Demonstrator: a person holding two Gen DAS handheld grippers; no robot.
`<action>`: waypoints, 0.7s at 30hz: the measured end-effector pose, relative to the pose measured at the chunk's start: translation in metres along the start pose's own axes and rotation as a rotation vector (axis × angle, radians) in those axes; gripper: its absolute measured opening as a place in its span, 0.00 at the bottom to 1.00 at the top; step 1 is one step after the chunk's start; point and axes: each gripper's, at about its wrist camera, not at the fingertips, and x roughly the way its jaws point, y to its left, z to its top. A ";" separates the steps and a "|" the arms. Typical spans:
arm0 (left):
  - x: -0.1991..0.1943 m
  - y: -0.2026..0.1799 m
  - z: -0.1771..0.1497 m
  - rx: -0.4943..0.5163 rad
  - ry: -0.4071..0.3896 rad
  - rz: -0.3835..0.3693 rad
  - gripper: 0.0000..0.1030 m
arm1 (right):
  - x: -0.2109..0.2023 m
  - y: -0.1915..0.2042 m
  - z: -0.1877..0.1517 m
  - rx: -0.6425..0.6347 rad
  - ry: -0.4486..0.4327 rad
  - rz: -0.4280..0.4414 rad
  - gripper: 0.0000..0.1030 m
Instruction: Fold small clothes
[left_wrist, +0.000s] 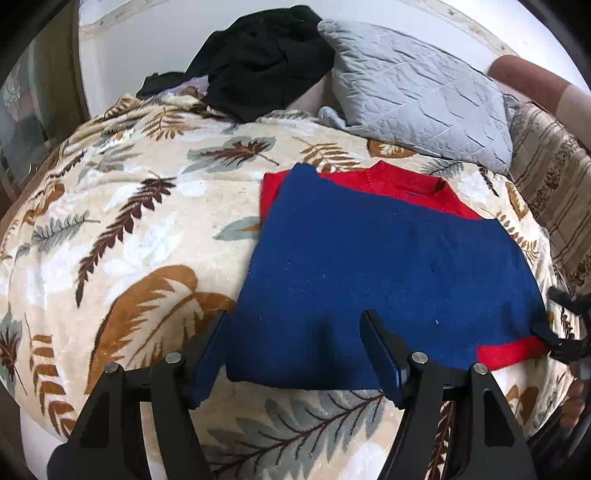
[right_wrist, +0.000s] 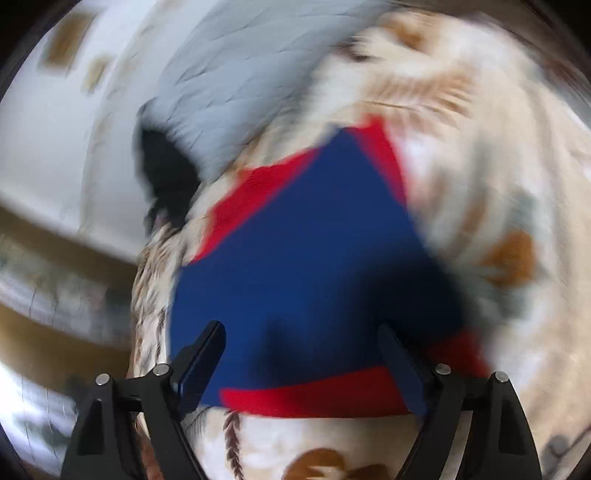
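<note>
Your left gripper (left_wrist: 295, 350) sits at the bottom centre of its view, jaws spread and holding nothing, straddling the near edge of the sweater (left_wrist: 388, 280). Your right gripper (right_wrist: 303, 362) is likewise spread wide over the sweater's red hem, empty, though its view is blurred. The sweater lies mid-frame on the blanket (left_wrist: 129, 240), already folded into a compact block; a final fold seems left. No readable writing or labels.

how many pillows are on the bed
1: a grey quilted pillow at the far side of the bed, beyond the blue and red sweater, beside black clothes. More may be hidden.
</note>
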 end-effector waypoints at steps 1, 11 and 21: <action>-0.001 0.000 0.000 0.002 -0.008 0.005 0.70 | -0.007 0.002 -0.001 0.004 -0.016 0.009 0.84; -0.002 -0.004 0.001 0.010 -0.004 0.005 0.70 | -0.022 -0.010 -0.011 0.032 -0.048 0.019 0.82; 0.002 -0.012 0.002 0.003 0.002 -0.007 0.70 | -0.033 0.010 -0.066 0.007 0.022 0.124 0.84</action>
